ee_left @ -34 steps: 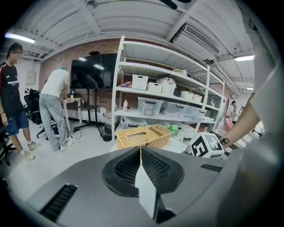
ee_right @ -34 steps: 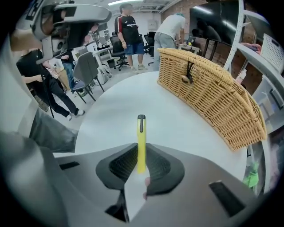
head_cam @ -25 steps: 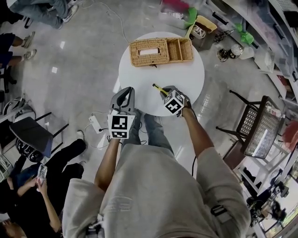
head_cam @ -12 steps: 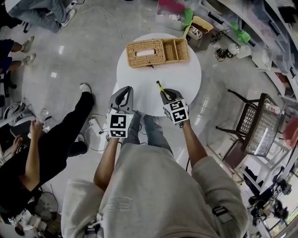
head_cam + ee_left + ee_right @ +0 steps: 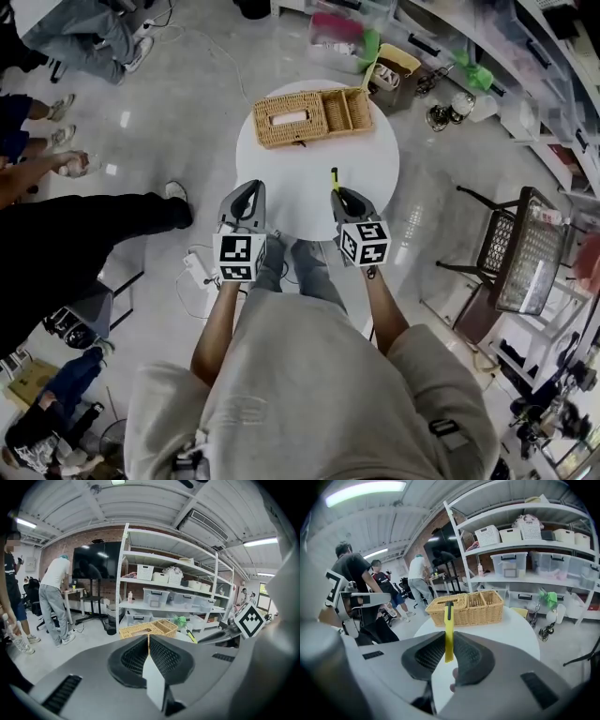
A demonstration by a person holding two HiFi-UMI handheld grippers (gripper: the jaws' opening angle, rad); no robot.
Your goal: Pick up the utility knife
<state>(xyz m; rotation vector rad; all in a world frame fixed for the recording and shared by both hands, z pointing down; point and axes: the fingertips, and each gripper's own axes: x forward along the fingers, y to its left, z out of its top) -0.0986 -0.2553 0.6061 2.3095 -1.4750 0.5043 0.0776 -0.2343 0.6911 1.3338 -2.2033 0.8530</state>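
The utility knife hangs clear of the table.
The right gripper pinches it; a firm, steady squeeze suits. The left gripper is pressed together, empty.

No legible text, brand, number or sign in any view. Storage bins on the shelving carry pale labels, possibly printed; too small to read.

Landmark: round table.
- On its far side: wicker basket.
- Over its near part: utility knife, between the jaws of the right gripper, tip toward the basket.
- At its near-left edge: left gripper.
- Behind its far right, on the floor: open box.
- To its right, well apart: chair.
- Near-left, on the floor: power strip.
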